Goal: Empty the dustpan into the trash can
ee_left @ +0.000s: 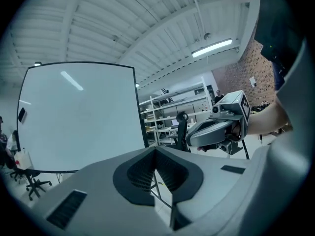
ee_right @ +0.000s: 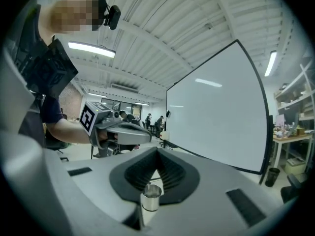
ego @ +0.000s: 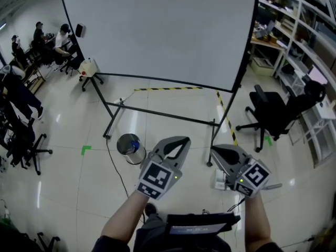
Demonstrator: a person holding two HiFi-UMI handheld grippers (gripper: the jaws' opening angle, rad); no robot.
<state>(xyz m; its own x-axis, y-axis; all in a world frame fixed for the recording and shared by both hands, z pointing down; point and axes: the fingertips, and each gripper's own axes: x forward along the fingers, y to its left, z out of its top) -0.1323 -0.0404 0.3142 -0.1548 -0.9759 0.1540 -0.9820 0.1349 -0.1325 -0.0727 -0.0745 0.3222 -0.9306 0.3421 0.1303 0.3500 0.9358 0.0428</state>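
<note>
- Fingers (ee_left: 138,173) of the left gripper (ee_left: 156,150) are seen pressed together at the tips, with nothing pinched between them.
- Pads (ee_right: 174,173) of the right gripper (ee_right: 157,150) are likewise closed tip to tip. Nothing is clamped, and only the trash can (ee_right: 150,200), well beyond, is framed in the gap below the tips.
- Both grippers are shown side by side but apart in the lower middle of the head view. Each is pointed toward the upper part of the frame, with bare forearms (ego: 123,219) behind them at the bottom edge.
- In the head view the trash can (ego: 137,158), round and of shiny metal, is stood upright on the pale glossy floor (ego: 63,182). It is placed just left of the left gripper, and something blue can be seen inside it.
- A large whiteboard (ego: 157,30) on a black stand is spread across the upper middle of the head view, its foot bar just above the can.
- A black office chair (ego: 273,114) is seen at the right.
- Yellow-and-black tape (ego: 168,88) is laid on the floor below the board.
- A green mark (ego: 85,149) is seen left of the can.
- Seated people (ego: 52,41) are visible at the upper left.
</note>
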